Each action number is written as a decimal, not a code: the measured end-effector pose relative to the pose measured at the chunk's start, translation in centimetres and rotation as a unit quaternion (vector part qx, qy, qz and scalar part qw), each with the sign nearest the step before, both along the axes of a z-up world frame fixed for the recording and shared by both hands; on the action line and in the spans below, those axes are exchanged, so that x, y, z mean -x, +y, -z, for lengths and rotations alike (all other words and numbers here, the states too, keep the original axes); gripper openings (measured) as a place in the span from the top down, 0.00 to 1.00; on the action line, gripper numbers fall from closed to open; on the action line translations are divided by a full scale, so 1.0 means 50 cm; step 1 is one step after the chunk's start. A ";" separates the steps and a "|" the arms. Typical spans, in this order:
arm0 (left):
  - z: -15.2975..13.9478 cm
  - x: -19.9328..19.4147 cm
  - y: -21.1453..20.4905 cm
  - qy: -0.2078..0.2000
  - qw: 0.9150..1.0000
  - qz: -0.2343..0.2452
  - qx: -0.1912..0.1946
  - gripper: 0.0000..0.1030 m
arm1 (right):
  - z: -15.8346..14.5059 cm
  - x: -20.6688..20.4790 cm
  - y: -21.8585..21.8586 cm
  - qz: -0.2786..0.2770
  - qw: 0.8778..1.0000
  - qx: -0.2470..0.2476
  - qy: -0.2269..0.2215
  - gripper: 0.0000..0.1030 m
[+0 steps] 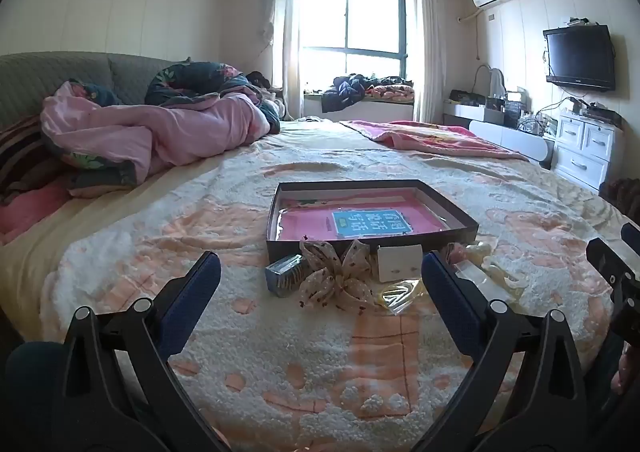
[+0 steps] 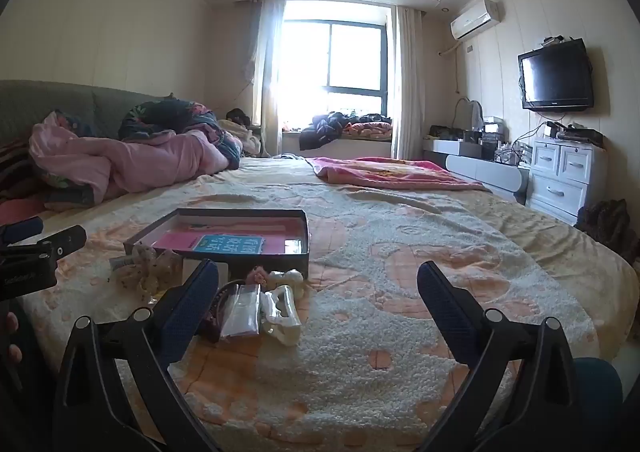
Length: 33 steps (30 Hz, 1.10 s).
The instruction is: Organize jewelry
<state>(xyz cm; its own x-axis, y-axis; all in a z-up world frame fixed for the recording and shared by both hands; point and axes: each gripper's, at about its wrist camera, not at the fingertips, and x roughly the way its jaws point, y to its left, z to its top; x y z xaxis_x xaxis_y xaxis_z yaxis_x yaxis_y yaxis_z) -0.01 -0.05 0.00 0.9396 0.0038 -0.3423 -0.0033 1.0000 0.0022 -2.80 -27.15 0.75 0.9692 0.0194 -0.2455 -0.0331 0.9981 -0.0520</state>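
Hovering over the bed [image 1: 120,252], the left tool [image 1: 320,284] gapes wide, empty; a bow [image 1: 336,276] and white card [image 1: 399,261] lie before the tray [image 1: 448,208]. Right view: right tool [image 2: 318,284] equally wide, empty, beside a clear packet [image 2: 242,312] and pale clips [image 2: 282,318].

Fluffy rough fleece blanket [image 1: 280,352], matt dark cardboard tray [image 1: 460,226], glossy plastic pouch [image 2: 242,312], spotted cloth bow [image 1: 336,276]

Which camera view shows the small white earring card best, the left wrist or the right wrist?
The left wrist view. There the white earring card stands unobstructed before the dark box, with two small studs visible. In the right wrist view, the right gripper's left finger hides most of it.
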 end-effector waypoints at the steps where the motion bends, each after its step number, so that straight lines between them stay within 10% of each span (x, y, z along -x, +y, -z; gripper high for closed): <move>1: 0.000 0.000 0.000 0.000 1.000 -0.001 0.000 0.11 | 0.000 0.000 0.000 0.000 1.000 0.002 0.004 0.06; 33: -0.009 -0.002 0.009 -0.001 1.000 -0.004 0.004 0.11 | -0.005 0.000 0.001 -0.010 1.000 -0.002 -0.004 0.06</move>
